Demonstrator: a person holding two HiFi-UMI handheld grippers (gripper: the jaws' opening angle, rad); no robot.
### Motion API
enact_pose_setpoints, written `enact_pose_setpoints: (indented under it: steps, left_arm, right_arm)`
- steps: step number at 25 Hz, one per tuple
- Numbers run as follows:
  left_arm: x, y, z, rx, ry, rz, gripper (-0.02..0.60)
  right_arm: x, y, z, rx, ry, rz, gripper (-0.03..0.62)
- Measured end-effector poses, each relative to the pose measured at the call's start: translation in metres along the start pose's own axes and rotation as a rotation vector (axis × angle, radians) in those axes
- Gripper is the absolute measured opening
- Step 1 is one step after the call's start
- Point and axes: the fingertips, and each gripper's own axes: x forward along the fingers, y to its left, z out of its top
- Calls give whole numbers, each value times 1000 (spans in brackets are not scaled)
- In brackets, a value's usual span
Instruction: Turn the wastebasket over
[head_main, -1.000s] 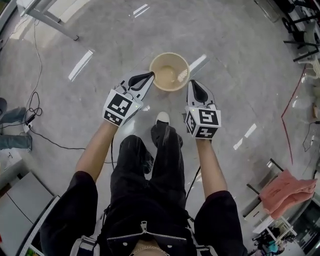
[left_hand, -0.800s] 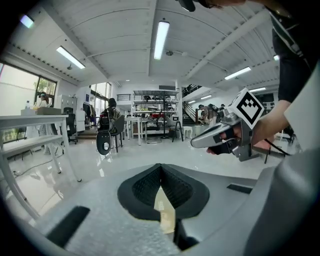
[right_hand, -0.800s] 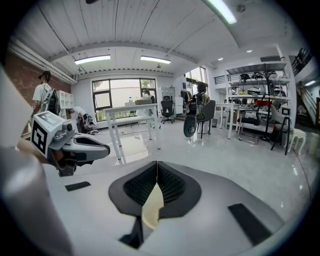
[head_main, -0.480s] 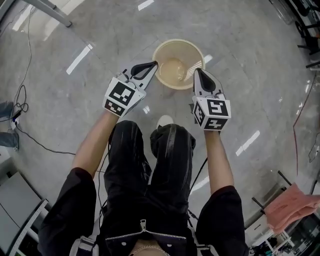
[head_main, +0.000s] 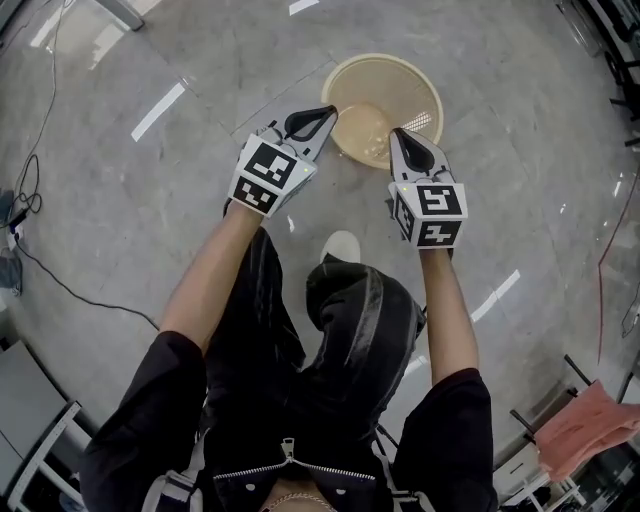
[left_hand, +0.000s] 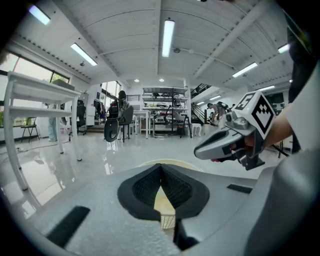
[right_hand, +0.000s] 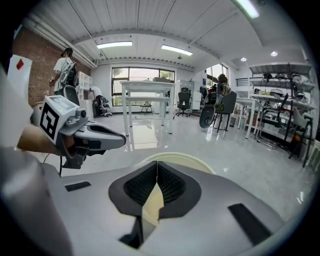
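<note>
At wastebasket (head_main: 395, 80) | left gripper (head_main: 327, 113), right gripper (head_main: 399, 136) closed, empty — near rim partly covered

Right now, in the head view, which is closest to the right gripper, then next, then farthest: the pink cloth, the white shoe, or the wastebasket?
1. The wastebasket, just ahead of the right gripper.
2. The white shoe, a bit below it in the picture.
3. The pink cloth, far off at the lower right.

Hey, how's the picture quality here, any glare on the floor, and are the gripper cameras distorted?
Head view: white glare streaks on the glossy floor; the wastebasket reads sharp. Left gripper view: fisheye curving, black corners, a bright ceiling light. Right gripper view: same fisheye, window washed out.
</note>
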Motion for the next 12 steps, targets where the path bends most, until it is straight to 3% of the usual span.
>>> enact_pose_setpoints:
  steps: [5,10,12]
  left_arm:
    - [1,7,-25,-89,-59,44,5]
    - [1,3,-54,-112,-72,62,5]
    - [0,2,-49,-99,-97,59,5]
  right_arm:
    - [16,39,-27,-91,55,93,12]
    - [24,53,-55,-223,117,95,14]
    - [28,59,-68,-243,146,114,31]
